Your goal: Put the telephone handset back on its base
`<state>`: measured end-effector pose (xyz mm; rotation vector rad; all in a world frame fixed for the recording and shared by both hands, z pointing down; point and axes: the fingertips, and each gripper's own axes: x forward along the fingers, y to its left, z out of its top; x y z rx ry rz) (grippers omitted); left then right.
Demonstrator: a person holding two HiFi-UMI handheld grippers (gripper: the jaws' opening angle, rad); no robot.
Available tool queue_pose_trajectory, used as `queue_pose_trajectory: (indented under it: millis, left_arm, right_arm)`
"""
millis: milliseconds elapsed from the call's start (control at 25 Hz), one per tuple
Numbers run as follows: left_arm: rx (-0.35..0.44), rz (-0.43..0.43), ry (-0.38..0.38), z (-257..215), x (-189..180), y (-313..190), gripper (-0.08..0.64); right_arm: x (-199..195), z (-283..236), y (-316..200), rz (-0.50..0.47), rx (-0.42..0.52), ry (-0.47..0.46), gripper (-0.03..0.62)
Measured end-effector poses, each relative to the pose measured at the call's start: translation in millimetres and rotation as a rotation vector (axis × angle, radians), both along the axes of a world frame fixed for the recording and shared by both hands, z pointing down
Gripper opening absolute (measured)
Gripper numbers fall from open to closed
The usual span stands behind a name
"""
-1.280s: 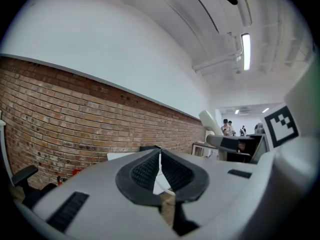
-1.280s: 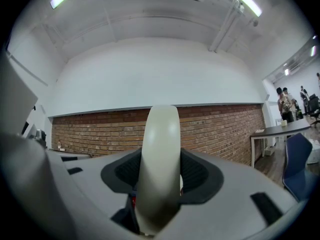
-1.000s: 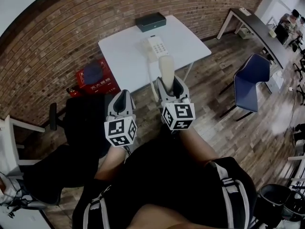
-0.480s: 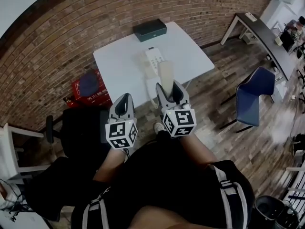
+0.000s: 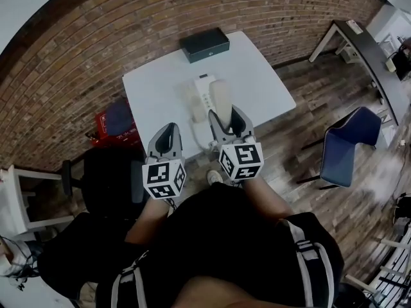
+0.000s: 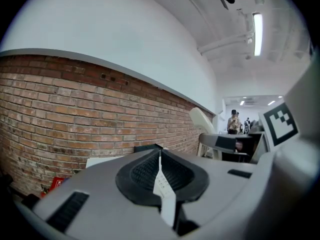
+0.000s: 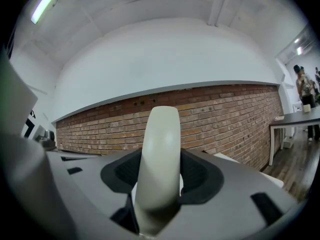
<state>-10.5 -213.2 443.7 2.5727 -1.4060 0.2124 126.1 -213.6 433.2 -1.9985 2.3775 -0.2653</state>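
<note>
Cream handset (image 5: pixel 222 96) clamped upright in right gripper (image 5: pixel 226 117); left gripper (image 5: pixel 166 135) closed, empty. Table (image 5: pixel 154 95) and base (image 5: pixel 200 90) drew nearer — handset tip now seems level with the base, so lowering looks close.

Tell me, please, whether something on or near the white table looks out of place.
Yes. The telephone handset is off its base: the right gripper is shut on it and holds it in the air, while the telephone base lies on the table without it. The dark box at the far edge looks normal.
</note>
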Motion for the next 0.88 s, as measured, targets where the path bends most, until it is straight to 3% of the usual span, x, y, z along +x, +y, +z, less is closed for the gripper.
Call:
queue_pose_trajectory:
  millis: [400, 880]
  left_arm:
    - [-0.035, -0.104, -0.025, 4.9, 26.5, -59.8, 0.012]
    - [-0.071, -0.149, -0.056, 19.1, 1.7, -88.2, 0.012]
  right_arm:
    - [26.8, 24.7, -78.8, -0.115, -0.086, -0.008, 0.204]
    - [1.0, 74.3, -124.0, -0.134, -0.235, -0.024, 0.204]
